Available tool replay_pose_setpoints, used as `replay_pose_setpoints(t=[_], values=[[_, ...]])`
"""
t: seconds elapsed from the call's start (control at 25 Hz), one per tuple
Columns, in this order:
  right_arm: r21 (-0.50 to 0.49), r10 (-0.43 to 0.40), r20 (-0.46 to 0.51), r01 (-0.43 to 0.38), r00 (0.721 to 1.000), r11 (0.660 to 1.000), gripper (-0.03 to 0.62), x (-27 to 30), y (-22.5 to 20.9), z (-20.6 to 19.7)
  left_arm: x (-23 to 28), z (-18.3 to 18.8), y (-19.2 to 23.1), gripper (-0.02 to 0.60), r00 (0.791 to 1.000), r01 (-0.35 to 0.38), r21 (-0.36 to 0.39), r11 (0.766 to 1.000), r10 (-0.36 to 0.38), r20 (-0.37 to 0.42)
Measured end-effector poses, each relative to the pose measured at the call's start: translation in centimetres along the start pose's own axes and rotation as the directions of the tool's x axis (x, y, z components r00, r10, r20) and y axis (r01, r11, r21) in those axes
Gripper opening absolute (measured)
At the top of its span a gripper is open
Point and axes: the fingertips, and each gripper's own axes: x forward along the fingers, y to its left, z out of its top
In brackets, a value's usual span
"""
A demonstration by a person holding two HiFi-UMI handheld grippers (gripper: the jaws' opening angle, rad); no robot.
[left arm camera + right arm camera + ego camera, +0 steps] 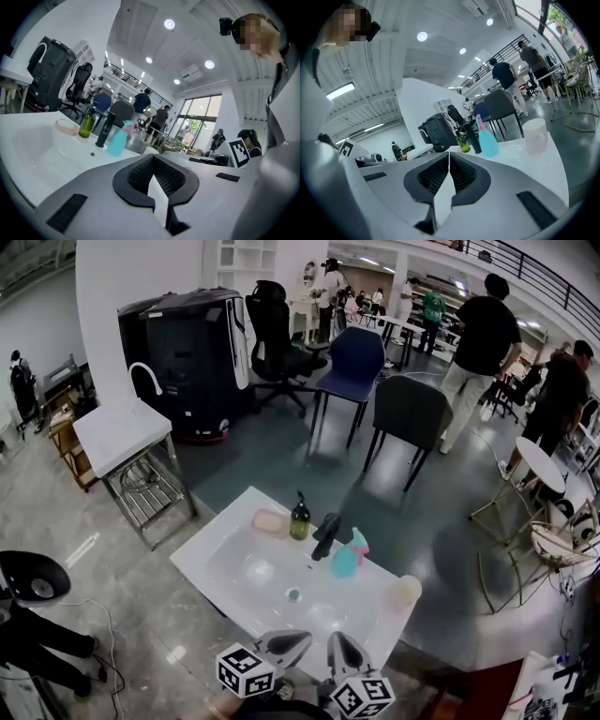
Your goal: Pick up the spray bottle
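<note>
The spray bottle, teal with a pink trigger, stands upright on the far rim of a white basin, just right of a black faucet. It also shows in the left gripper view and the right gripper view. Both grippers hang side by side at the basin's near edge, well short of the bottle. The left gripper is shut with nothing in it. So is the right gripper.
Left of the faucet stand a green bottle and a pink soap dish. A pale cup sits at the basin's right corner. Beyond are a grey chair, a blue chair, a white-topped metal stand and several people.
</note>
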Motion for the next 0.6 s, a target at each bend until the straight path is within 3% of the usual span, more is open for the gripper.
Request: replay_pose_setpoints(t=[0.28,0.6], values=[[0.025,0.044,0.018,-0.045,0.999,0.999,0.011,-0.2,1.6,0.0,0.1,-0.7,-0.9,0.007,1.0,-0.013,-0.004,1.0,0.013,-0.019],[0.044,-0.031,0.018,0.03,0.999,0.999,0.011,-1.4,-0.3,-0.7,-0.4,-0.7,-0.9,0.006,1.0,-0.014,0.004,1.0,0.014,-0.021]])
